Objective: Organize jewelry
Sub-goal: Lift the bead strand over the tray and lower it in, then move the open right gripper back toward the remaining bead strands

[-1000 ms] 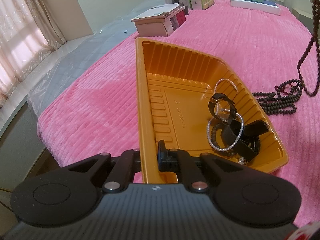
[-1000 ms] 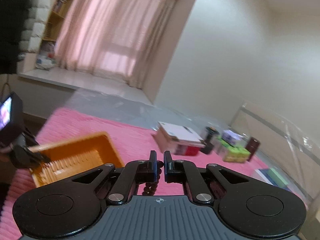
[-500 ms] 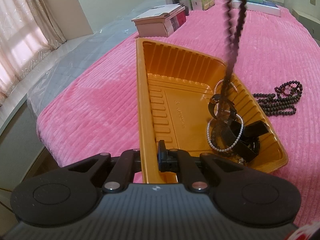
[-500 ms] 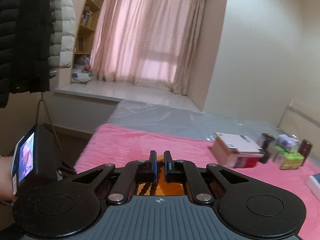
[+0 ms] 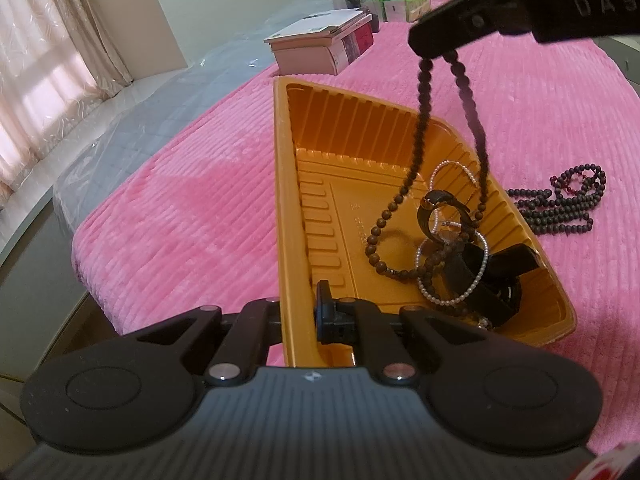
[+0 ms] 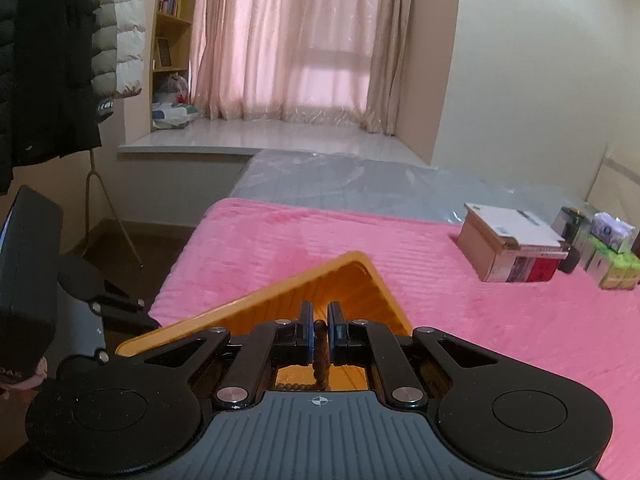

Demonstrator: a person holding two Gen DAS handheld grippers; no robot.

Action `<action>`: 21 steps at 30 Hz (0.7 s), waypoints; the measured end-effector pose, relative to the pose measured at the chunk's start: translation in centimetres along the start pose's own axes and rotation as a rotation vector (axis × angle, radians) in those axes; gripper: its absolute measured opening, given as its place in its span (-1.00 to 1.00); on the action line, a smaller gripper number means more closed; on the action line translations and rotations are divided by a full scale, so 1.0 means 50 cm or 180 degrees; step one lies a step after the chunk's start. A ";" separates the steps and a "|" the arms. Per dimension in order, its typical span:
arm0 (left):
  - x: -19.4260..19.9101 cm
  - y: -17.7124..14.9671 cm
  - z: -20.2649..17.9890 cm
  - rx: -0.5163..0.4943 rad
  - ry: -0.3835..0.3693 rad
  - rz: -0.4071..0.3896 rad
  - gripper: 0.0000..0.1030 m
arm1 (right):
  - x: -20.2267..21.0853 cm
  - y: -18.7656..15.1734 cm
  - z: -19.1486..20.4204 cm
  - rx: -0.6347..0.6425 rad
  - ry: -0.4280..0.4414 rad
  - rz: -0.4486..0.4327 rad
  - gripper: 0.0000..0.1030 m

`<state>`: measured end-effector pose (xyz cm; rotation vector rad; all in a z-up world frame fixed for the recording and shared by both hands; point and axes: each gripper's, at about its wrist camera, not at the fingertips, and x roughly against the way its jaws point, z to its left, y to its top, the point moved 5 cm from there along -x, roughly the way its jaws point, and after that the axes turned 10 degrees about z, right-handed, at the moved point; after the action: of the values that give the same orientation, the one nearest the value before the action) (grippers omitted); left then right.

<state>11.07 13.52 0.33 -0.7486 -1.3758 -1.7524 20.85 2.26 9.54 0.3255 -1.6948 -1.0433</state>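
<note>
Nearest the left wrist camera, the left hand-held gripper is clenched on the near rim of an orange tray resting on a pink bed cover. At two o'clock in that view, the right hand-held gripper is grasping a dark bead necklace, whose lower loop lies in the tray on a pearl bracelet and black watch straps. Farther off at three o'clock, more dark beads lie on the cover; boxes sit beyond at twelve.
</note>
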 end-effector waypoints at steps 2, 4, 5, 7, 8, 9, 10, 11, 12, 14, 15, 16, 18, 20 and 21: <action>0.000 -0.001 0.000 0.0003 -0.0001 -0.0002 -0.92 | -0.002 -0.002 -0.002 -0.0012 -0.0004 0.0015 -0.87; 0.000 -0.002 0.000 0.0001 0.0000 0.0000 -0.92 | -0.005 -0.003 -0.002 -0.0011 0.0013 0.0032 -0.87; 0.000 -0.002 0.000 0.0001 0.0000 0.0002 -0.92 | -0.008 -0.002 0.001 -0.0008 0.0019 0.0036 -0.87; 0.000 -0.002 0.000 0.0003 -0.0001 0.0000 -0.92 | -0.011 -0.002 0.005 -0.0003 0.0054 0.0044 -0.87; 0.000 -0.002 0.000 0.0004 -0.0002 -0.0001 -0.92 | -0.013 -0.001 0.005 -0.0009 0.0077 0.0046 -0.87; 0.000 -0.002 0.000 0.0002 0.0000 -0.0001 -0.92 | -0.015 0.000 0.007 -0.0018 0.0105 0.0050 -0.87; 0.000 -0.002 0.000 0.0002 0.0000 -0.0001 -0.92 | -0.015 0.001 0.008 -0.0027 0.0138 0.0052 -0.87; 0.000 -0.002 0.000 0.0003 0.0000 -0.0001 -0.92 | -0.017 0.002 0.012 -0.0033 0.0169 0.0051 -0.87; 0.000 -0.002 0.000 0.0001 0.0001 0.0000 -0.92 | -0.018 0.004 0.014 -0.0043 0.0213 0.0045 -0.87; 0.000 -0.003 0.000 0.0002 -0.0001 -0.0002 -0.92 | -0.014 0.005 0.016 -0.0078 0.0264 -0.0008 -0.87; 0.000 -0.004 0.001 0.0004 -0.0001 0.0000 -0.92 | -0.011 0.006 0.016 -0.0100 0.0308 -0.0034 -0.87; -0.001 -0.004 0.000 0.0003 0.0002 0.0003 -0.92 | -0.008 0.007 0.012 -0.0133 0.0348 -0.0043 -0.87; -0.001 -0.006 0.000 0.0007 0.0004 0.0009 -0.92 | 0.008 0.007 0.001 -0.0200 0.0275 -0.0140 -0.87; -0.003 -0.006 0.002 0.0013 0.0003 0.0014 -0.92 | 0.034 -0.001 -0.023 -0.0311 0.0140 -0.0268 -0.87; -0.003 -0.006 0.002 0.0011 0.0005 0.0016 -0.92 | 0.047 -0.007 -0.037 -0.0395 0.0086 -0.0303 -0.86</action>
<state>10.90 13.69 0.05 -0.7481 -1.3746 -1.7457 21.43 -0.40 10.86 0.3411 -1.5952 -1.2035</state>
